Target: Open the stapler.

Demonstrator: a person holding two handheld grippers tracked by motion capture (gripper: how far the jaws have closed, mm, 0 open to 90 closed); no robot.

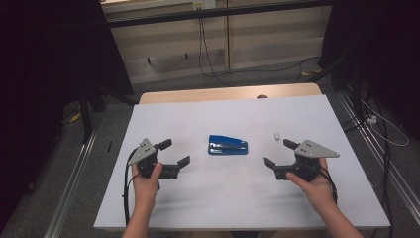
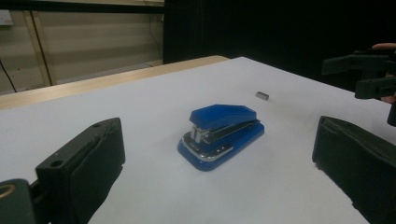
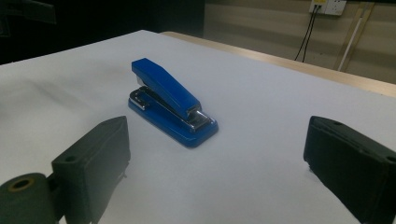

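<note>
Stapler (image 1: 228, 145): blue, lies flat on the white desk (image 1: 233, 198), near the middle, between the two tools and apart from both.
Left tool (image 1: 175, 153): held in the person's left hand (image 1: 145, 183), jaws spread wide, holding nothing; sits left of the stapler, jaws facing it.
Right tool (image 1: 279, 153): held in the right hand (image 1: 317, 188), jaws also wide apart and empty; sits right of the stapler, facing it.
Small grey piece (image 1: 277, 135): lies on the desk just beyond the right tool, well apart from the stapler.
High view: gives the layout from above, both forearms coming in from the bottom, a grey three-cornered plate on each tool, cables trailing back; the wooden far edge of the desk (image 1: 228, 93) shows past the white sheet.
Left gripper view: stapler (image 2: 222, 135) seen from its metal front end, chrome mouth towards the camera; small grey piece (image 2: 262, 95) behind it; the other tool (image 2: 373, 74) visible at the far right edge.
Right gripper view: stapler (image 3: 170, 103) seen at an angle along its side, blue top arm sloping, chrome parts visible at both ends; wall socket with cables (image 3: 327, 7) at the top.
Contact: neither tool touches the stapler.
</note>
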